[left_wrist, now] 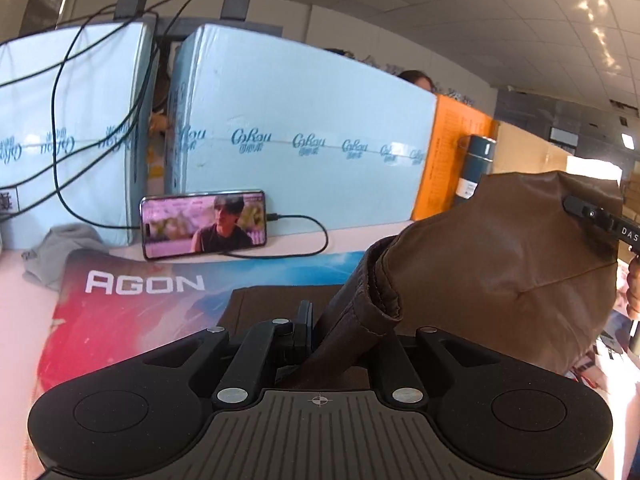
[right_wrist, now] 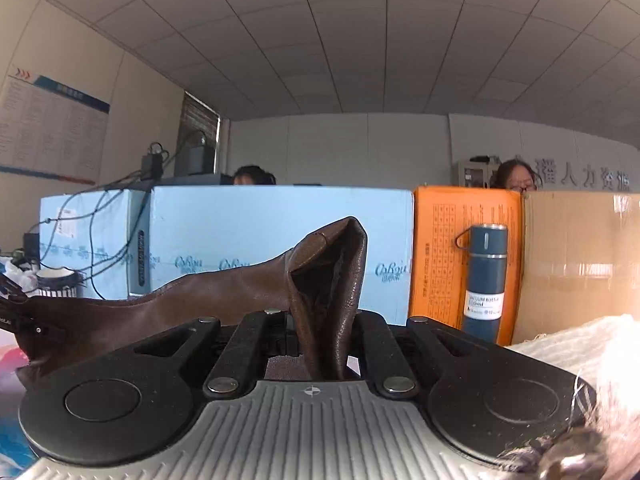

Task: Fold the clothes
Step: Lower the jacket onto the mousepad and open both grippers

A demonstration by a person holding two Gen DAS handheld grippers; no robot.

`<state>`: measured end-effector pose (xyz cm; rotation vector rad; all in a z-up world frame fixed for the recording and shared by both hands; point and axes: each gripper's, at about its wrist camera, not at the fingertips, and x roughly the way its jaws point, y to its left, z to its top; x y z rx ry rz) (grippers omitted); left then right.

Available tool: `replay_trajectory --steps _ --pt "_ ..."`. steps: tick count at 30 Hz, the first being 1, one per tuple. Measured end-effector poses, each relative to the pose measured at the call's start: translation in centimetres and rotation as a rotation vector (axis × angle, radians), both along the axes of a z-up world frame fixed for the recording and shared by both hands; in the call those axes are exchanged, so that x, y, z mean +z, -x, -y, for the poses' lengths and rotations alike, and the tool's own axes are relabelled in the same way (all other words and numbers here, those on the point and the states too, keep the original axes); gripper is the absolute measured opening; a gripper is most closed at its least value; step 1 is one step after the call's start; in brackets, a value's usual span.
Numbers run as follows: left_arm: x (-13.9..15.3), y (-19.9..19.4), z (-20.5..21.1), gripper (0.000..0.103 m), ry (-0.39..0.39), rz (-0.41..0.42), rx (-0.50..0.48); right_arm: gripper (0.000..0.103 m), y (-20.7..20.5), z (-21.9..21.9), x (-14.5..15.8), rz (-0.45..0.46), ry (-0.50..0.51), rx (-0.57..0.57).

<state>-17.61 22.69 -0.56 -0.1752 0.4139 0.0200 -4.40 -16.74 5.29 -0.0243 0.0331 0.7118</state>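
Left gripper (left_wrist: 320, 344) clamping brown garment (left_wrist: 500, 264), AGON mat (left_wrist: 132, 300), Cokou box (left_wrist: 300, 120)

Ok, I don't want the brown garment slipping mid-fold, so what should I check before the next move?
1. Left gripper shut on the brown garment: ok, a rolled hem is pinched between its fingers.
2. Right gripper shut on the garment: ok, a doubled fold stands up between its fingers.
3. Cloth lifted between the grippers: ok, it hangs raised.
4. Landing spot: cannot tell; brown cloth lies on the AGON board below.
5. Phone and its cable close behind: not ok, snag risk.
6. Vacuum bottle upright and apart: ok.
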Motion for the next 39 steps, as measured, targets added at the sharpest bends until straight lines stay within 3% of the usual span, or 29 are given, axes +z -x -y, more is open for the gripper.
replay_trajectory --steps 4,6,7,8,11,12,15,17,21,23,25,27,29,31,37,39 --pt "-1.8 -2.6 -2.0 0.015 0.117 -0.074 0.011 0.008 -4.2 -2.3 -1.3 -0.158 0.060 -0.025" --pt "-2.4 -3.0 -3.1 0.028 0.154 -0.105 0.024 0.008 -6.0 -3.0 -2.0 -0.239 0.074 -0.028" --pt "-2.7 -2.8 -3.6 0.042 0.176 -0.105 0.033 0.008 -6.9 -3.2 -2.3 -0.280 0.076 -0.029" --pt "-3.0 -2.6 -4.1 0.048 0.200 -0.104 0.041 0.008 -7.7 -3.4 -2.7 -0.323 0.078 -0.027" --pt "-3.4 -2.3 -5.6 0.050 0.292 -0.092 0.026 0.013 -9.2 -3.2 -3.6 -0.432 0.060 -0.052" --pt "-3.4 -2.3 -5.7 0.050 0.299 -0.087 0.023 0.019 -9.6 -3.1 -3.8 -0.468 0.052 -0.062" --pt "-3.2 -1.9 -5.8 0.066 0.305 -0.068 0.018 0.067 -10.6 -2.3 -4.1 -0.544 0.018 -0.120" --pt "-2.9 -1.5 -5.7 0.079 0.295 -0.052 0.023 0.070 -11.1 -1.5 -4.1 -0.583 -0.015 -0.135" --pt "-2.8 -1.7 -5.7 0.081 0.277 -0.051 0.037 0.069 -11.9 -0.7 -4.5 -0.654 -0.027 -0.120" --pt "-2.8 -1.8 -5.7 0.079 0.269 -0.048 0.054 0.065 -12.1 -1.2 -4.9 -0.639 0.022 -0.151" --pt "-2.6 -1.6 -5.7 0.076 0.261 -0.034 0.057 0.032 -11.9 -1.6 -5.5 -0.613 0.064 -0.196" --pt "-2.4 -1.4 -5.8 0.062 0.252 -0.020 0.059 0.018 -11.7 -1.4 -6.1 -0.596 0.062 -0.213" --pt "-2.2 -1.2 -5.9 0.022 0.244 -0.006 0.061 0.011 -11.2 -0.9 -6.0 -0.573 0.034 -0.210" --pt "-1.9 -1.3 -5.5 0.007 0.220 0.005 0.051 0.007 -10.6 -0.4 -5.8 -0.542 0.012 -0.213" --pt "0.0 -3.7 -4.6 0.005 0.136 0.035 0.057 0.003 -8.6 -0.3 -3.6 -0.358 0.020 -0.300" --pt "-0.4 -5.4 -4.7 0.005 0.109 -0.003 0.078 0.003 -9.1 -0.5 -3.8 -0.367 0.044 -0.329"
